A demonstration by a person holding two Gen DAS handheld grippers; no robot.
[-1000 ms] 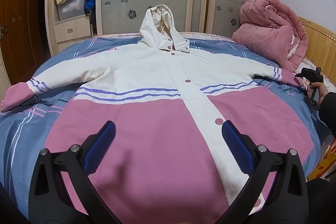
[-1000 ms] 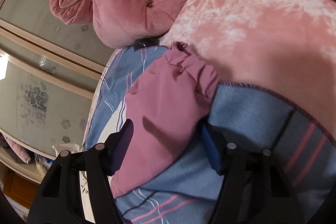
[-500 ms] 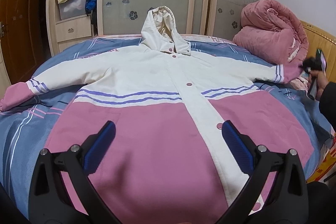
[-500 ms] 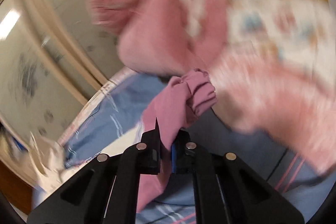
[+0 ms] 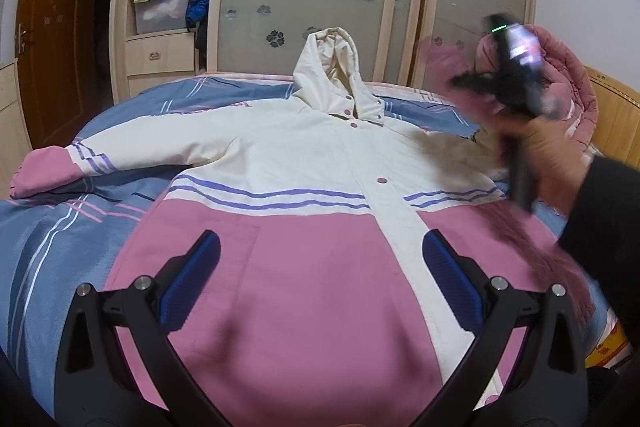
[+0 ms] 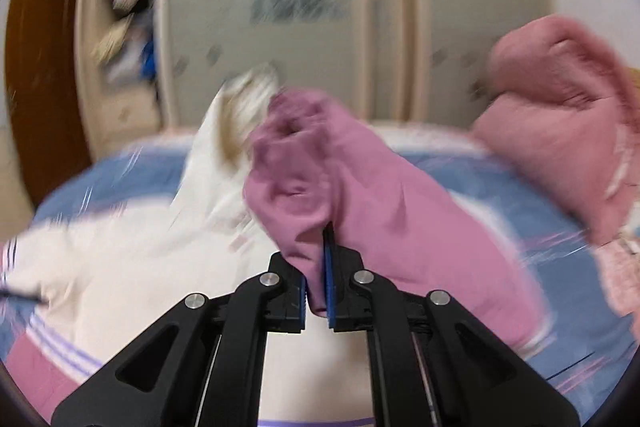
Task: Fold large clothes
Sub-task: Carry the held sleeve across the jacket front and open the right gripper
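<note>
Hooded coat (image 5: 280, 155) cream top, pink bottom, purple stripes, snaps closed; flat face-up on bed, hood far end. One pink-cuffed sleeve (image 6: 360, 203) lifted over body, other spread out.

Cream-and-pink coat (image 5: 304, 227) (purple stripes, pink snaps) on blue bedspread (image 5: 52, 227) with pink-white lines.

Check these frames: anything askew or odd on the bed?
Nothing damaged. The coat is asymmetric: one pink cuff lies flat on the bedspread, the other cuff is pinched in the right gripper and lifted over the body. The wardrobe shelf is cluttered.
</note>
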